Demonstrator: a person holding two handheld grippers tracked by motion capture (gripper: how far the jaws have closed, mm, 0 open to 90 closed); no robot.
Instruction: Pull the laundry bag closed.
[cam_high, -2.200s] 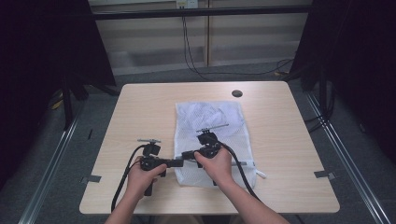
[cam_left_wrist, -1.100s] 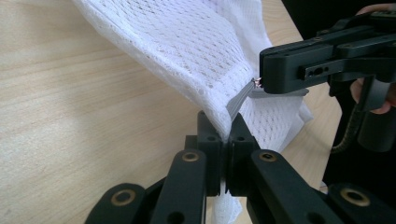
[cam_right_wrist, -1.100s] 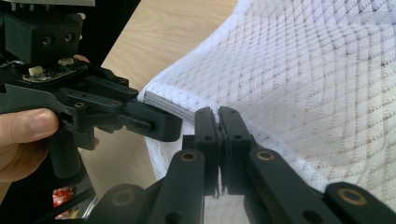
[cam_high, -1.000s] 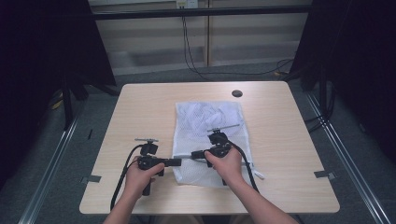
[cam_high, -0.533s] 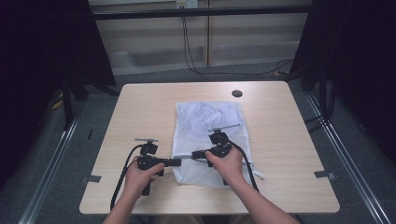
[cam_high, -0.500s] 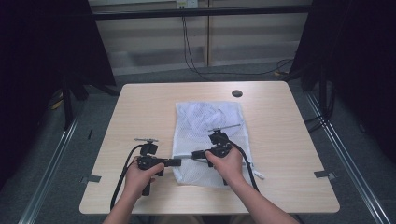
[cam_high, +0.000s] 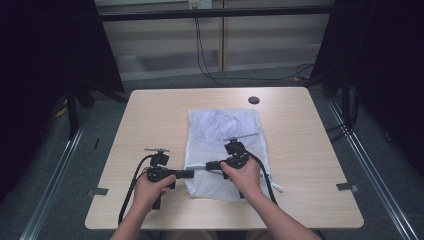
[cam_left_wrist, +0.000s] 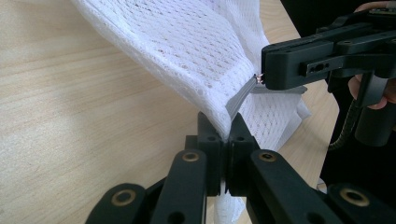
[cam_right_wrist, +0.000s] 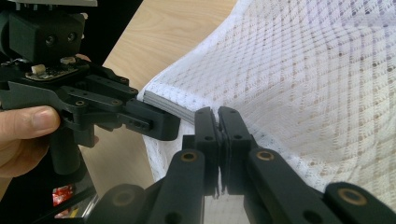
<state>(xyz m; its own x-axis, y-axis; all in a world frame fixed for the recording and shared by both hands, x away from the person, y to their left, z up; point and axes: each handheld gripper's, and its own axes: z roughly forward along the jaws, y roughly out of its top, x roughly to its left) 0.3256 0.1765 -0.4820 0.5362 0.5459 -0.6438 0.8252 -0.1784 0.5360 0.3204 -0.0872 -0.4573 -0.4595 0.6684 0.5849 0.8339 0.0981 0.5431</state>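
Note:
A white mesh bag lies flat in the middle of the light wooden table. My left gripper is shut on the bag's near-left edge, pinching the mesh beside the grey zipper tape. My right gripper faces it from the right, a short gap away. Its jaws are shut on the small metal zipper pull at the end of that tape. In the right gripper view its own tips clamp the bag's edge, and the left gripper holds the same edge just to the left. The edge is lifted off the table between them.
A round cable hole sits near the table's far edge. Black cables trail from both grippers toward the near edge. Dark curtains flank the table, and metal floor rails run along both sides.
My right gripper has shifted slightly right along the bag's edge since the earliest frame, widening the gap to the left gripper. Over the last second nothing visibly moves.

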